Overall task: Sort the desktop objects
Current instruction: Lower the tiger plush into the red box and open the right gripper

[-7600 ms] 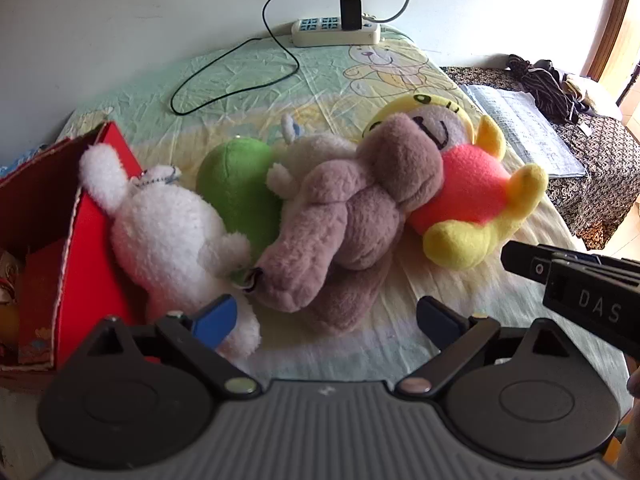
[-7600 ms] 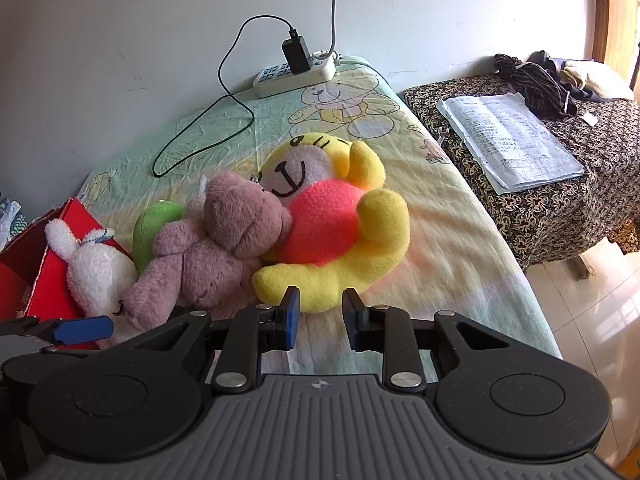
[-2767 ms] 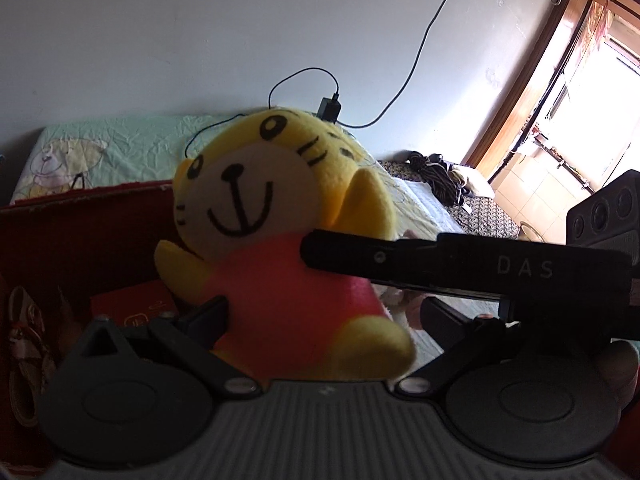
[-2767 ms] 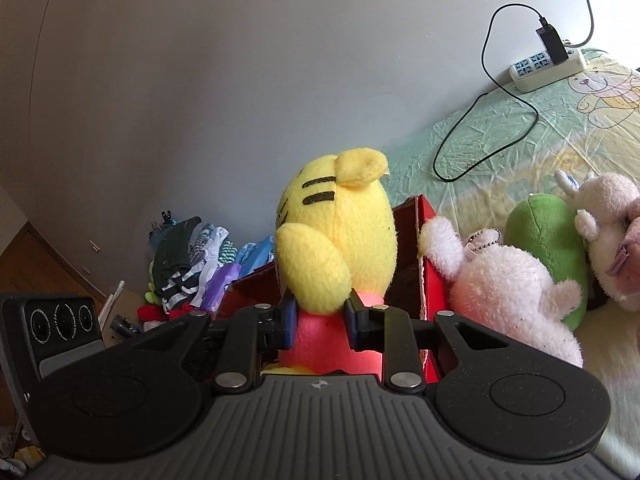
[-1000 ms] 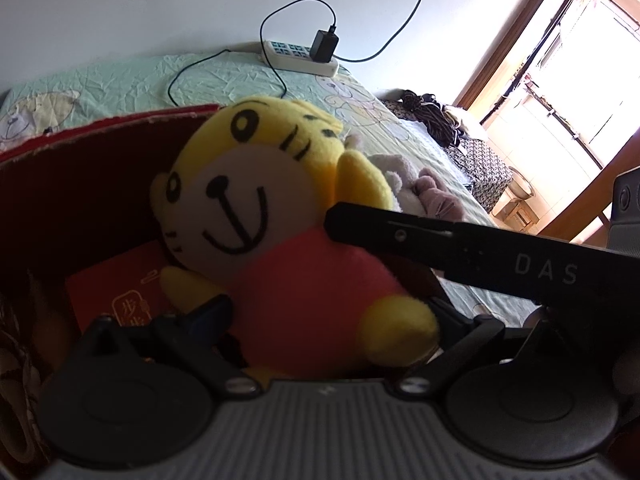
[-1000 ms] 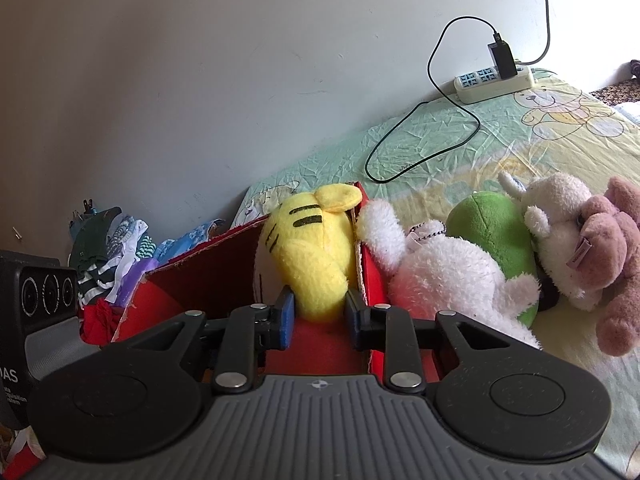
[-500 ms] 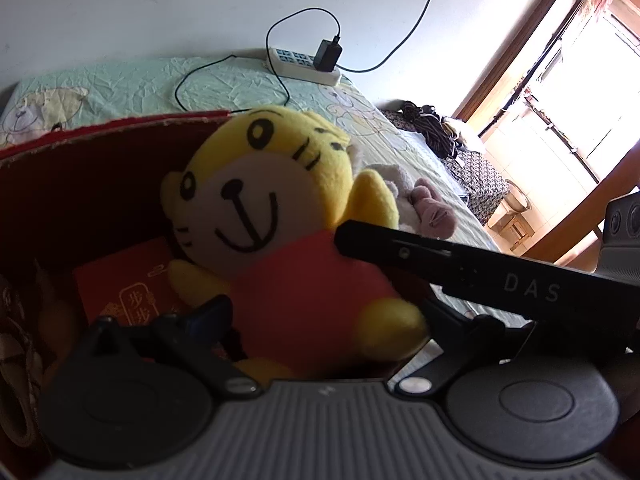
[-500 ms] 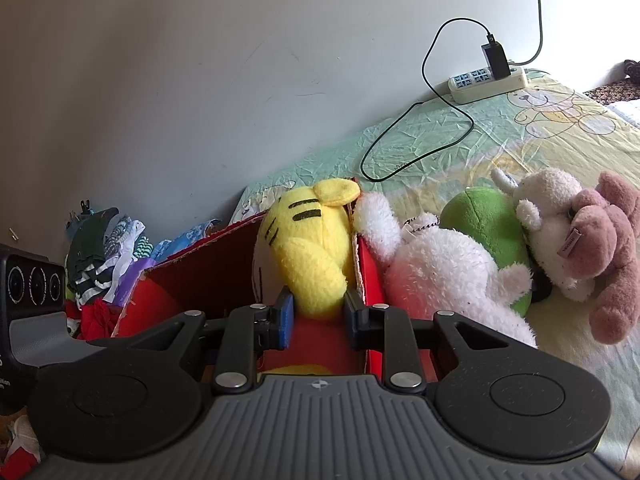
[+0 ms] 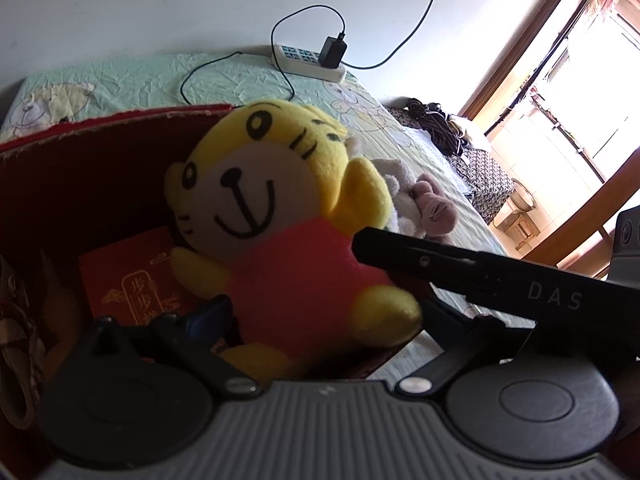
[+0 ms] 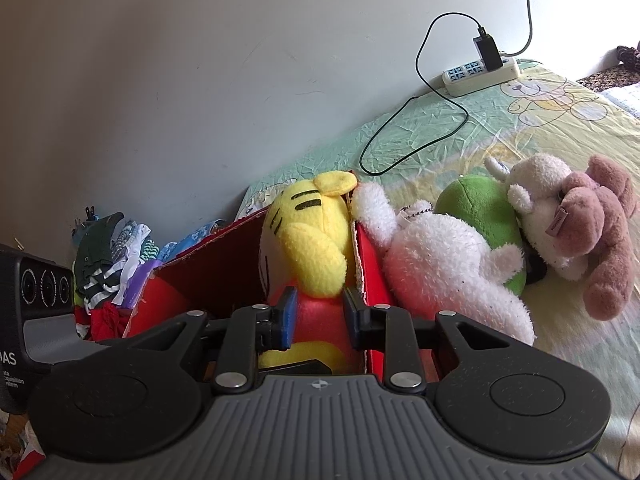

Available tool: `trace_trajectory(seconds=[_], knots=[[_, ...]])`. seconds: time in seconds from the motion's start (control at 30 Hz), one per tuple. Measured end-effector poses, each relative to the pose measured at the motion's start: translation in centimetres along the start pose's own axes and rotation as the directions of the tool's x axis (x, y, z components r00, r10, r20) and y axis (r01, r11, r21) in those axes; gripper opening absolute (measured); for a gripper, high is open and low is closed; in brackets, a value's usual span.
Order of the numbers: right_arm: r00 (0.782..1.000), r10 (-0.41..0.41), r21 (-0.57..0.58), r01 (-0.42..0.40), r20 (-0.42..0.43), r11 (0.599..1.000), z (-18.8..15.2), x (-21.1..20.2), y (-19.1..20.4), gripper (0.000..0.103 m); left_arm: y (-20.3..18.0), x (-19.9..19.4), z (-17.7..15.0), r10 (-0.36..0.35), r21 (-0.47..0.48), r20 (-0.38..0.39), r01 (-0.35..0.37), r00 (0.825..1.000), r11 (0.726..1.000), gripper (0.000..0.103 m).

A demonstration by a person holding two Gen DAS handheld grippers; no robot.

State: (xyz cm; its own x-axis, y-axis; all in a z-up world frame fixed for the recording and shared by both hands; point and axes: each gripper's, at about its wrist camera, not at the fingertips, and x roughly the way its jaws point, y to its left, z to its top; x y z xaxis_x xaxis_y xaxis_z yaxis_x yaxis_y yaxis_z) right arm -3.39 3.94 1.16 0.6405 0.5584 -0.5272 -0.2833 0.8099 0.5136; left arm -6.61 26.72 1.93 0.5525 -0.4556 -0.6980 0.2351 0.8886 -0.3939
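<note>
1. The yellow plush tiger in a pink shirt [image 10: 308,248] sits upright inside the red cardboard box [image 10: 208,276], leaning on its right wall.
2. The right tool [image 10: 318,318] is closed on the tiger's pink body, both pads pressed into the plush.
3. The left tool [image 9: 316,312] is spread wide around the tiger's lower body, gripping nothing.
4. The step in hand appears to be placing the tiger; next, the right tool should release and lift clear.
5. Right of the box, on the bed, wait the white fluffy plush rabbit [image 10: 448,264], green round plush [image 10: 480,208] and mauve plush bear [image 10: 600,232].
</note>
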Motion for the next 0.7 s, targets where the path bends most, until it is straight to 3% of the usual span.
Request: trace_trajectory(seconds=[0.7], knots=[[0.998,0.047,0.049,-0.049,0.031,0.998,-1.5,-1.4,-0.7,0.027,0.1,-0.3,-1.4,0.0,-0.063,0.005,0.0,1.0,0.998,0.1]])
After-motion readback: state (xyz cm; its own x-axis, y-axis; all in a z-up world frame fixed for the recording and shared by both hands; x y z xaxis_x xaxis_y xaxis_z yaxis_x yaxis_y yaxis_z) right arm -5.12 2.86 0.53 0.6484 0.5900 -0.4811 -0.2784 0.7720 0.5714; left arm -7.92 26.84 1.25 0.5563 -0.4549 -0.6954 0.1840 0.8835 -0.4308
